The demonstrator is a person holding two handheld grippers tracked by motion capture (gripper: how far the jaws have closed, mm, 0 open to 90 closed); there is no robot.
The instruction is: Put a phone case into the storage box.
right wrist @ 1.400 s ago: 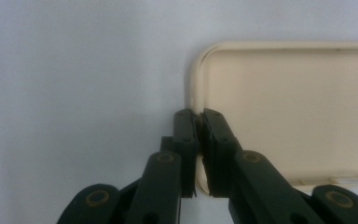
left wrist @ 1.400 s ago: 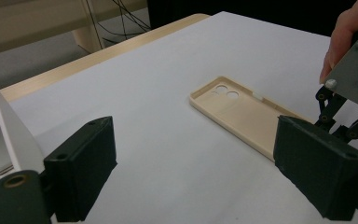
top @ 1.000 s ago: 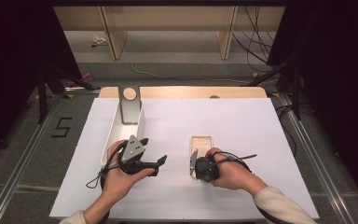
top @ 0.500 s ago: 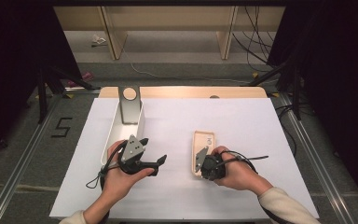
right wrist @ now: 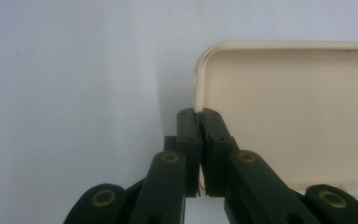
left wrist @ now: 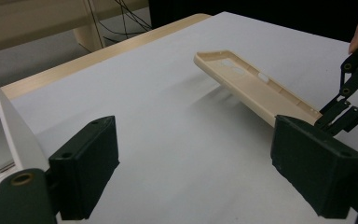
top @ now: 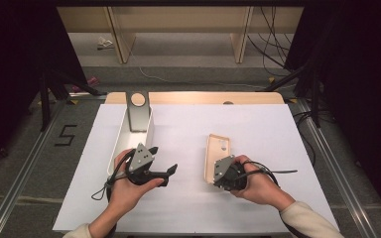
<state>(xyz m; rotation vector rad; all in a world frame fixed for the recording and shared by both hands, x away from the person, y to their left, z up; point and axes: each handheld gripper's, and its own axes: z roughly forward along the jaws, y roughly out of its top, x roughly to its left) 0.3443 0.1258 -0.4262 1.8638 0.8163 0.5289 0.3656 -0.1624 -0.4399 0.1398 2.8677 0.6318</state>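
Beige phone case (top: pixel 217 156): right gripper (right wrist: pixel 200 116) fingers pinch its side wall; keep grip firm, lift level; left gripper (left wrist: pixel 200 172) fingers spread, ready.

High view overhead facing forward-down, gripper views low and close, all sharing the phone case (top: pixel 217 156).

Each gripper, left gripper (top: pixel 164 172) and right gripper (right wrist: pixel 200 117), has two black block-shaped jaws on linked arms with brass-coloured pivot rivets, a grey three-cornered top plate and a trailing black cable; the person's sleeves are cream
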